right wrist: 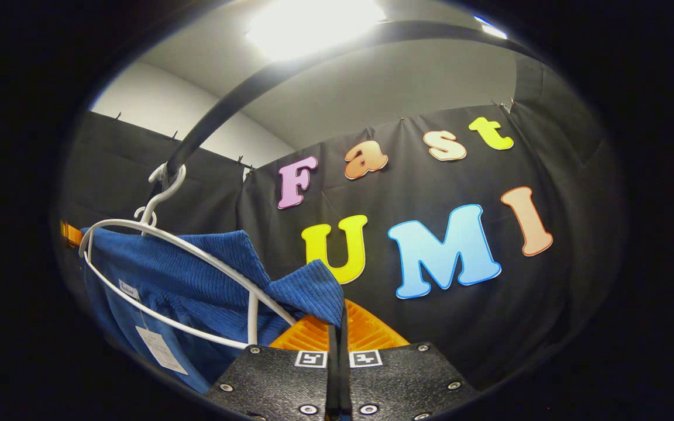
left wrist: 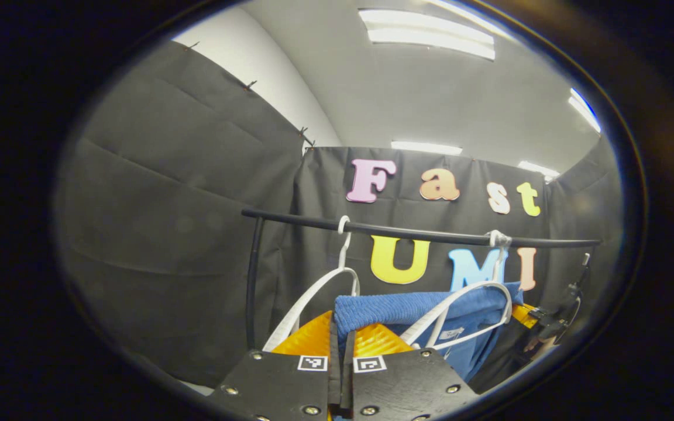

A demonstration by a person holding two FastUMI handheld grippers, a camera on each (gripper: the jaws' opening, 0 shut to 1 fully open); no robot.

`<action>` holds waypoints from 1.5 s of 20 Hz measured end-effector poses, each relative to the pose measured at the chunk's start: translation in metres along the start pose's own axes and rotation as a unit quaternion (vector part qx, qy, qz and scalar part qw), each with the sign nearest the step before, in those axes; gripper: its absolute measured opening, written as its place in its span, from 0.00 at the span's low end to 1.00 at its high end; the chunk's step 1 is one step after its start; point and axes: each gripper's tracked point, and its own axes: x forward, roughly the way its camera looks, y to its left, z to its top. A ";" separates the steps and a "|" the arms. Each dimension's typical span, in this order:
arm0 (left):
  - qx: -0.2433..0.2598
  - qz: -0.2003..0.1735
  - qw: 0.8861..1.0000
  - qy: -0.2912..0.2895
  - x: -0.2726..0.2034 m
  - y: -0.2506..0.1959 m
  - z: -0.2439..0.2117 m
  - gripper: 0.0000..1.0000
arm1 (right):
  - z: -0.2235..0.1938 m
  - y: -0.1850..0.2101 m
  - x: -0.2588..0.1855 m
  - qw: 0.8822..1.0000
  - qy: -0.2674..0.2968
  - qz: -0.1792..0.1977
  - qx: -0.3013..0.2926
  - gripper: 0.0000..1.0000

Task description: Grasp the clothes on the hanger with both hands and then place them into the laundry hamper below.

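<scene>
We are holding the blue garment (left wrist: 407, 310) at two points while it is hanging from the black rail (left wrist: 419, 234), our landmark here. In the left gripper view, the left gripper (left wrist: 341, 342) is standing with its fingers drawn together on one ribbed edge of the cloth, just below the rail. In the right gripper view, the right gripper (right wrist: 337, 333) is likewise pinching a corner of the cloth (right wrist: 308, 292), fingers together with the fabric between them. We judge both grips to be clamped on the garment, since the cloth is running straight into each narrow gap.

We are gripping at two separated points so that the cloth is staying spread and can be slid clear rather than bunching. The garment is draped over a white hanger (right wrist: 167, 275), whose hook is looped over the rail. A second white hanger (left wrist: 319, 292) is hanging on the same rail beside it and appears bare.

The long axis of the garment's upper edge is running roughly along the rail, from one gripper to the other, and its body is falling below the rail with a tag (right wrist: 158, 348) dangling. The hamper's place cannot be told here. We judge the grasp step complete and the removal not yet done.
</scene>
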 end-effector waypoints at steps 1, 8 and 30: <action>-0.005 -0.004 1.000 0.001 -0.002 0.003 -0.005 0.01 | 0.000 0.000 0.001 1.000 0.002 0.001 -0.006 0.00; -0.049 0.001 0.998 0.028 -0.013 0.017 -0.063 0.01 | -0.011 0.001 0.007 1.000 0.009 0.004 -0.018 0.00; -0.138 -0.032 0.978 0.153 -0.102 -0.038 -0.141 0.01 | -0.082 -0.062 -0.165 0.978 0.181 -0.108 0.004 0.00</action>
